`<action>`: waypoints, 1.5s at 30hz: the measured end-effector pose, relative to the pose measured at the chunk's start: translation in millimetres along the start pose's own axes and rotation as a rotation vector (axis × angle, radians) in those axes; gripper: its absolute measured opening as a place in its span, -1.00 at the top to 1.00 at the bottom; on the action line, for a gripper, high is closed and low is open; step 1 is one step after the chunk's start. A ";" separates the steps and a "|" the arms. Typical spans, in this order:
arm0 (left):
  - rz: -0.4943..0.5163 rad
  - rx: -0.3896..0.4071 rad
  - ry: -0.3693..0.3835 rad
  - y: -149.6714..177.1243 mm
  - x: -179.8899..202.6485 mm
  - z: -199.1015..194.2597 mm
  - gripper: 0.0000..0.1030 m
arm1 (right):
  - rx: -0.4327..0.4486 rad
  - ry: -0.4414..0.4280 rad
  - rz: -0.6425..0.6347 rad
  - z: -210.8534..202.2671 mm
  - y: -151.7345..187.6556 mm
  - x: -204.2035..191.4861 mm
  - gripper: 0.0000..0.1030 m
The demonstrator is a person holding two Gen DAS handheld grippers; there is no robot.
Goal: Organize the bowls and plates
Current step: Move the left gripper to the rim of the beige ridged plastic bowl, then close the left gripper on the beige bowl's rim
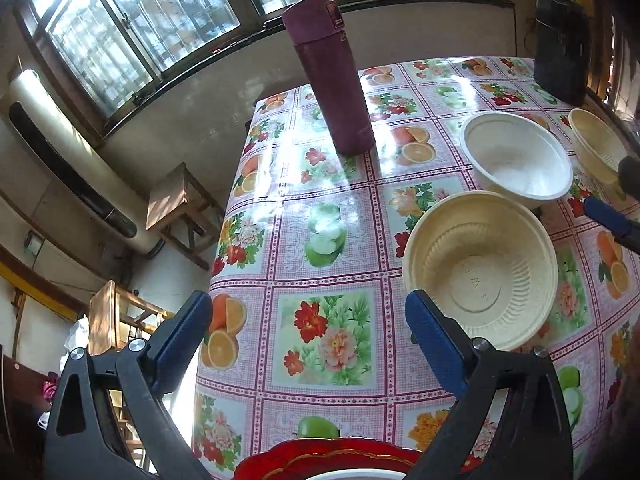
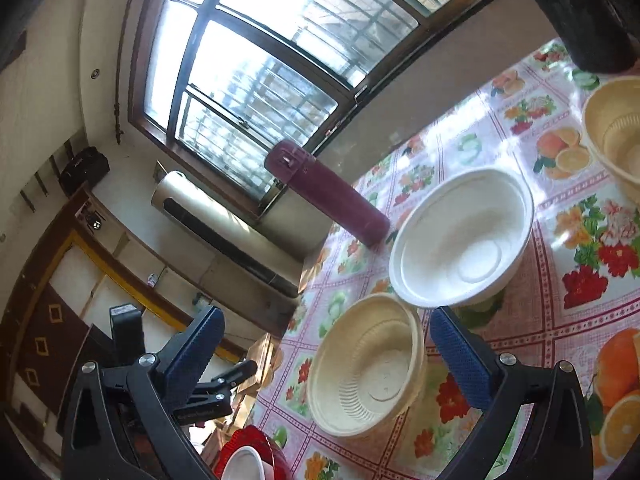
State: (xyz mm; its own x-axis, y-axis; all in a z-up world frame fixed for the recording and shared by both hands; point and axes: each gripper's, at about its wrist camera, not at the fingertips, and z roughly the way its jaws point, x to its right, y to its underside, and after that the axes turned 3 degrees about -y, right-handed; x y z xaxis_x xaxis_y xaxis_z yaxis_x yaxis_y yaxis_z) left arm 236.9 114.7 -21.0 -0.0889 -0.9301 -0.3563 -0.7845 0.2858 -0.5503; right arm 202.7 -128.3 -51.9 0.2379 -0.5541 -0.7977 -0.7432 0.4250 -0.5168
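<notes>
A cream bowl [image 1: 480, 268] sits on the fruit-patterned table, with a white bowl [image 1: 516, 156] behind it and a second cream bowl [image 1: 596, 144] at the far right. A red plate [image 1: 328, 460] with a white dish on it lies at the near edge. My left gripper [image 1: 308, 320] is open and empty above the table, its right finger beside the near cream bowl. My right gripper [image 2: 326, 332] is open and empty, its jaws standing either side of the near cream bowl [image 2: 368, 364], above it. The white bowl [image 2: 464, 240], far cream bowl [image 2: 616, 140] and red plate [image 2: 256, 456] show there too.
A maroon thermos [image 1: 332, 76] stands upright toward the table's far left. A black container [image 1: 560, 44] stands at the far right corner. Wooden stools [image 1: 180, 204] stand off the table's left edge. The table's left edge [image 1: 224, 216] is near.
</notes>
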 end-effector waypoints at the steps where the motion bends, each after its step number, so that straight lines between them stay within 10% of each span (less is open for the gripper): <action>1: -0.005 -0.020 0.012 -2.2 2.2 4.5 -0.91 | -0.028 -0.005 0.023 5.5 -0.1 5.3 -0.99; 10: -0.110 -0.262 0.155 1.1 20.1 51.5 -0.91 | -0.112 0.045 0.118 24.8 1.6 34.3 -0.79; 15: -0.141 -0.306 0.195 0.2 34.7 57.9 -0.90 | -0.151 0.088 0.114 35.5 3.9 42.2 -0.16; 28: -0.271 -0.417 0.255 2.8 30.0 71.0 -0.86 | -0.166 0.098 0.129 40.3 6.2 50.4 -0.17; 33: -0.277 -0.412 0.299 2.3 36.4 66.7 -0.05 | -0.171 0.107 0.104 41.4 7.4 44.2 -0.08; 40: -0.298 -0.399 0.316 1.0 36.7 65.7 0.53 | -0.179 0.151 0.069 43.5 9.6 40.4 0.61; 45: -0.269 -0.374 0.302 -0.2 36.6 58.1 0.75 | -0.187 0.182 0.068 45.6 12.1 43.0 0.75</action>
State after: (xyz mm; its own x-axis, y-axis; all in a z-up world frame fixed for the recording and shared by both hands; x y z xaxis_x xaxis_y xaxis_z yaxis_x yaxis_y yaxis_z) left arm 269.5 94.0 -77.8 0.0156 -0.9996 0.0226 -0.9636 -0.0211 -0.2667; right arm 232.4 -114.3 -106.6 0.0801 -0.6555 -0.7509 -0.8601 0.3354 -0.3845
